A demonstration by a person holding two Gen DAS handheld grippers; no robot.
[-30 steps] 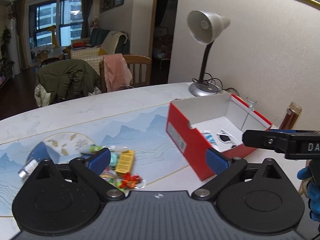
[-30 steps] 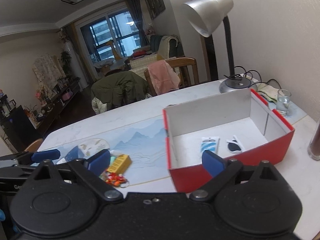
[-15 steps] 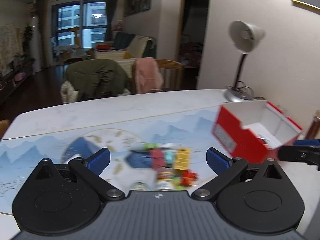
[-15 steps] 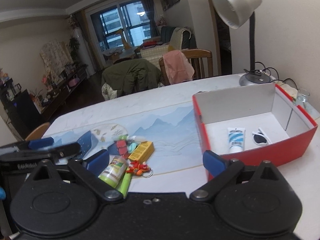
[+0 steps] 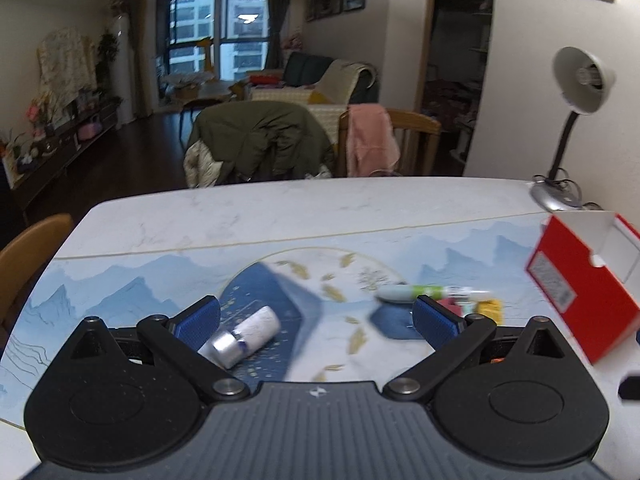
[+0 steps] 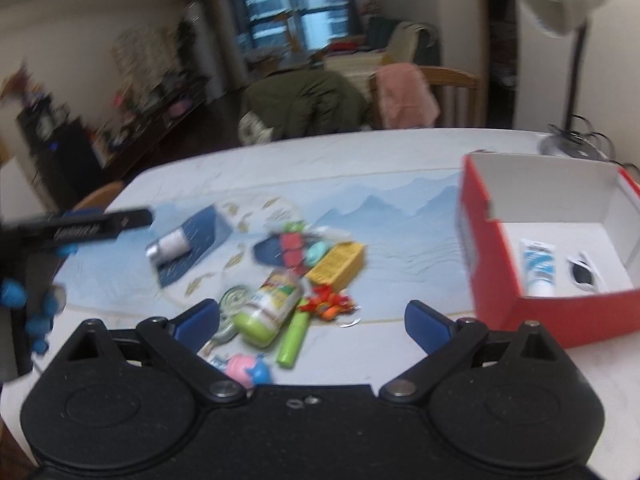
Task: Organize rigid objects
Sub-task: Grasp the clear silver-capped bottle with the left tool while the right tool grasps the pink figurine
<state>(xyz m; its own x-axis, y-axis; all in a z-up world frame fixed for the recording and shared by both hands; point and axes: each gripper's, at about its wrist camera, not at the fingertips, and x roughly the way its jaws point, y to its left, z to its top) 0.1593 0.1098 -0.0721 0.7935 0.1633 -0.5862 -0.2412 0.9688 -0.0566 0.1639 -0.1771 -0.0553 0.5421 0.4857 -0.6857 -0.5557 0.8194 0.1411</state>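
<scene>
a tube (image 6: pixel 538 270) and sunglasses (image 6: pixel 582 274) are boxed (image 6: pixel 500 264) — the pile (image 6: pixel 296 280) is left on the worktop (image 6: pixel 400 216); both claws (image 5: pixel 316 318) (image 6: pixel 312 322) are held released — nothing gripped.

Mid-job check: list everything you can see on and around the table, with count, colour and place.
red box: 1, red outside, white inside, table's right side
tube: 1, white and blue, inside box
sunglasses: 1, dark lenses, inside box beside tube
yellow carton: 1, yellow, in loose pile
jar: 1, green lid, pile front
marker: 1, green, beside jar
white bottle: 1, white with silver cap, mat's left
desk lamp: 1, white, far right
chairs: 2, wooden, clothes draped, behind table
left hand-held gripper: open, over white bottle
right hand-held gripper: open, above pile
</scene>
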